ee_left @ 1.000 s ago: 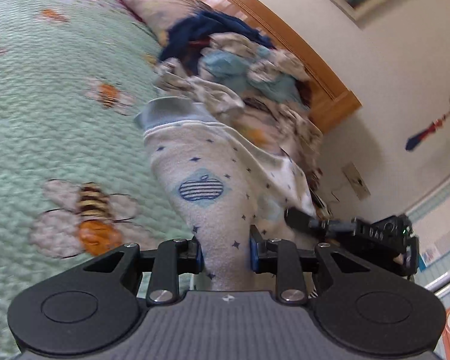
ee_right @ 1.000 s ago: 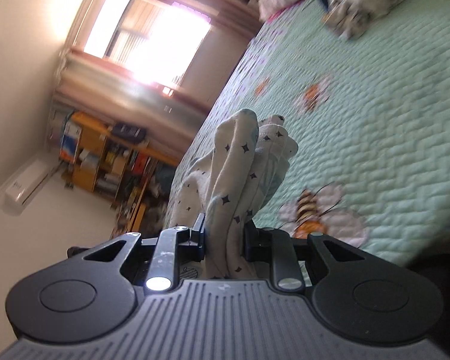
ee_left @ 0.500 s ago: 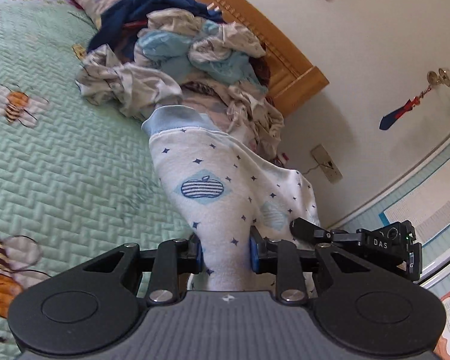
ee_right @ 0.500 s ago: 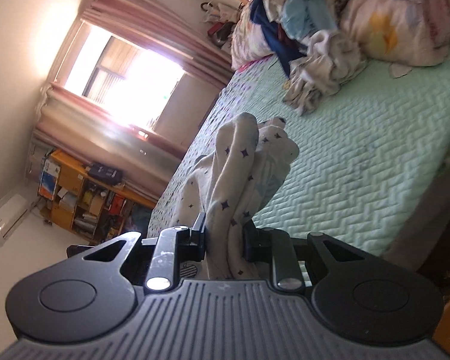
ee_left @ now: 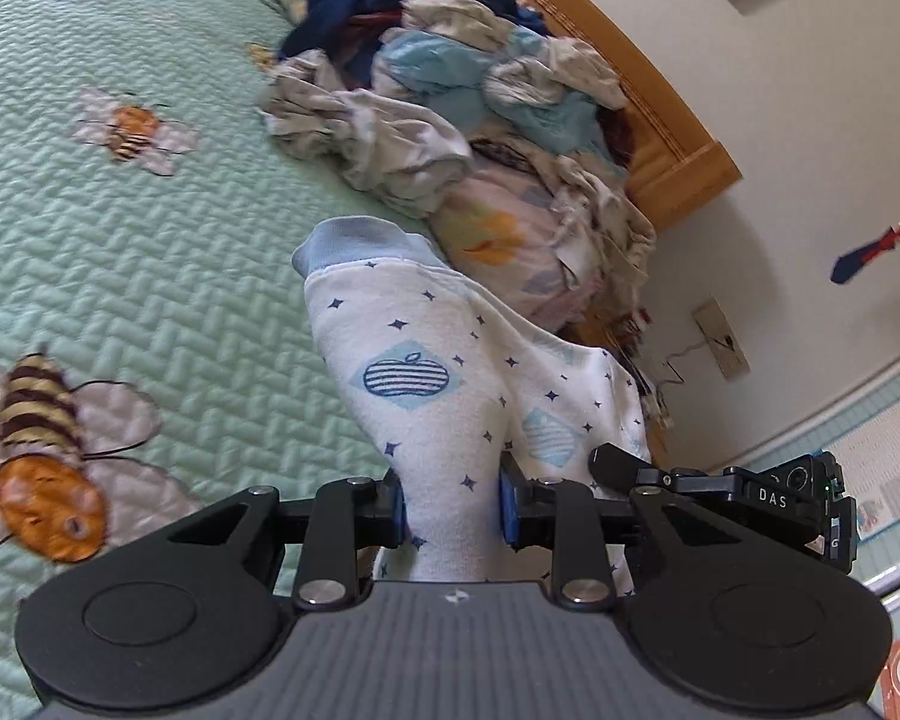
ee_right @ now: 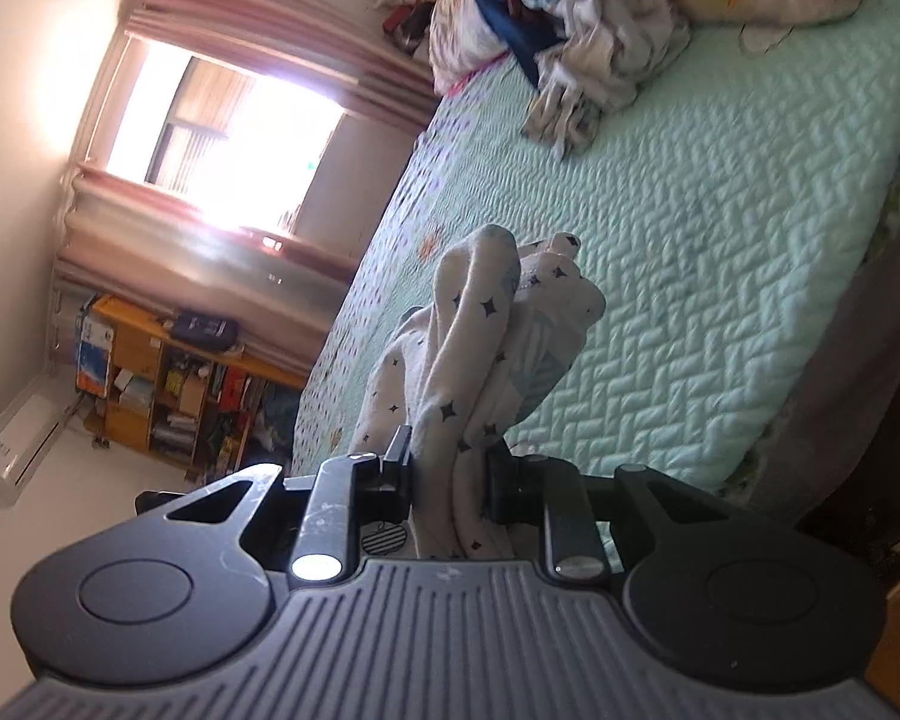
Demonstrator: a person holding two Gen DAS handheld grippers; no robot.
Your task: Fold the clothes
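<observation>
A white child's garment [ee_left: 438,372] with small blue stars, striped apple patches and a pale blue cuff hangs between both grippers above the bed. My left gripper [ee_left: 450,510] is shut on it near the cuff end. My right gripper [ee_right: 450,474] is shut on a bunched part of the same garment [ee_right: 486,324]. The right gripper also shows at the right of the left wrist view [ee_left: 750,498], close beside the left one.
A green quilted bedspread [ee_left: 150,228] with bee motifs lies below. A pile of unfolded clothes [ee_left: 450,84] sits by the wooden headboard [ee_left: 660,114]. The bed's edge [ee_right: 840,372] is at the right. A window and a bookshelf [ee_right: 168,378] stand beyond the bed.
Both grippers have swung with the garment held throughout: the left view has shifted back over the bed, and the right view has turned further toward the clothes pile and the bed's edge.
</observation>
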